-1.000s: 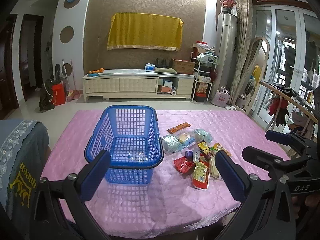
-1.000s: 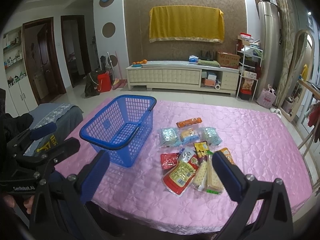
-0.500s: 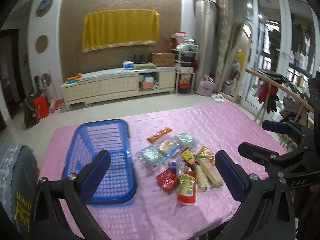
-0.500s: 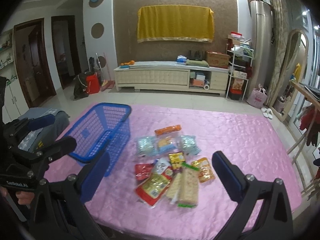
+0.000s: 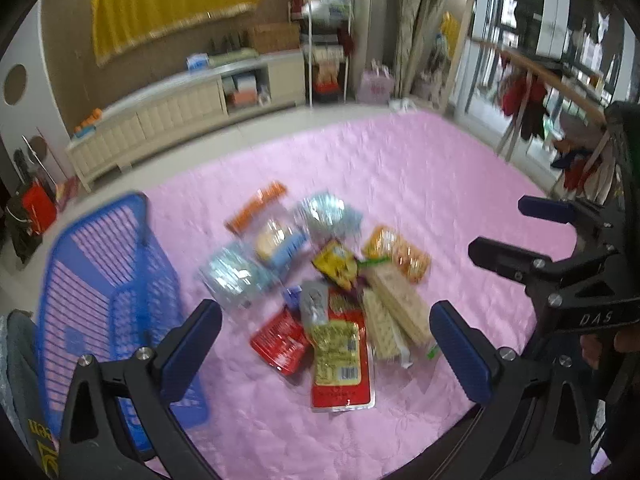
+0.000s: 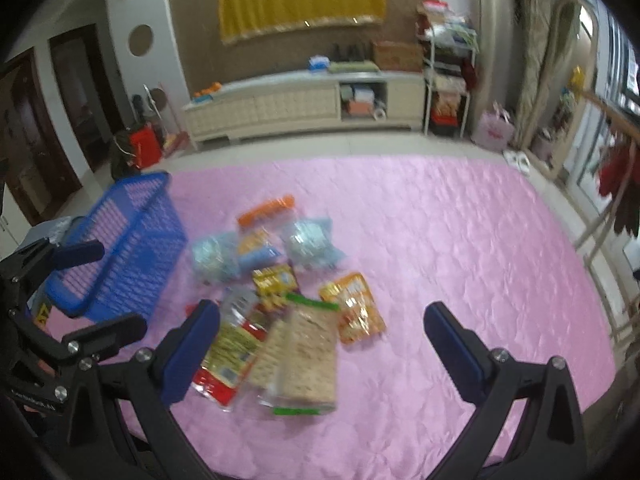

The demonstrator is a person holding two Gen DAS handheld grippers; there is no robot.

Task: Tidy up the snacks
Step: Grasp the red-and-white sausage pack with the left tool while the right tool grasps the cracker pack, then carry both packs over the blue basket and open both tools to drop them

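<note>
Both claws, left (image 5: 326,350) and right (image 6: 322,346), are hanging wide open, gripping nothing. Crinkly plastic snack packets (image 5: 340,356) are lying heaped just ahead (blue mesh basket (image 5: 108,292) leftward); I'd be pinching one top packet's edge.

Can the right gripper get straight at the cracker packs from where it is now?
Probably yes. The right gripper is open above the cracker packs, which lie on top at the pile's near edge, nothing over them.
</note>
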